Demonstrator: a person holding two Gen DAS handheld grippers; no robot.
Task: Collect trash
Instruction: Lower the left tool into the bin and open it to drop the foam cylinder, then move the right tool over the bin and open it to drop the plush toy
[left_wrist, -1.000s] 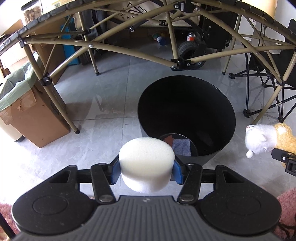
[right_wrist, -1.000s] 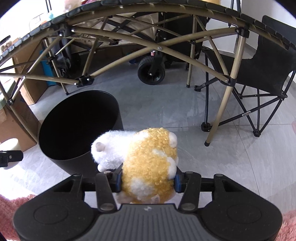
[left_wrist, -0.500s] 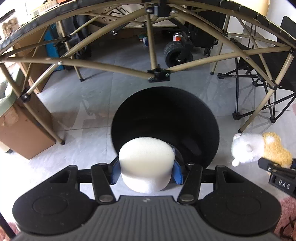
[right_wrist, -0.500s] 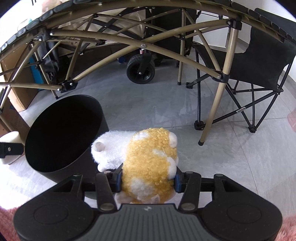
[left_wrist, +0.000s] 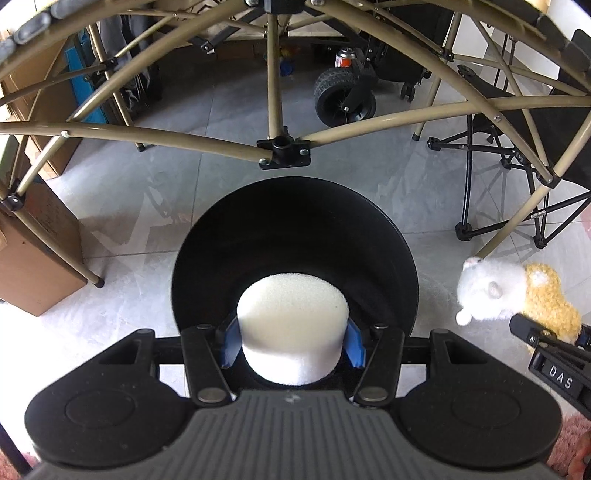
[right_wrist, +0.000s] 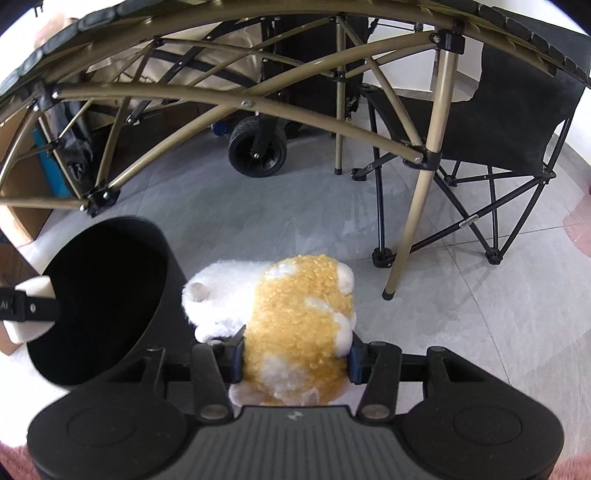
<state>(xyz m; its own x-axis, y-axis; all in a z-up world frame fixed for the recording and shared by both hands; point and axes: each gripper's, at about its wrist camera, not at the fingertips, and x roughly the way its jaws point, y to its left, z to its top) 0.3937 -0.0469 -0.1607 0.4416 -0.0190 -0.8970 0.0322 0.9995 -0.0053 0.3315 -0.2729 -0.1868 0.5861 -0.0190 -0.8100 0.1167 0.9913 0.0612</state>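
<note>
**Foam over the bin mouth, plush toy beside it**

The left gripper (left_wrist: 293, 343) is clamped on a white foam cylinder (left_wrist: 293, 325), its blue pads pressed into the foam's sides. Directly ahead of and below its fingers gapes the black trash bin (left_wrist: 295, 206). The foam looks light and springy, so on release it could cling to one pad or bounce off the near rim onto the tiles.

The right gripper (right_wrist: 295, 356) is closed around a white-and-tan plush toy (right_wrist: 295, 321); the bin (right_wrist: 107, 295) sits ahead and to its left, so letting go here would likely drop the toy on the floor.

Only the left wrist view looks straight down the bin; its bottom is too dark to read. Only the right view shows the foam (right_wrist: 33, 291) from the side, at the rim's far-left edge.
</note>
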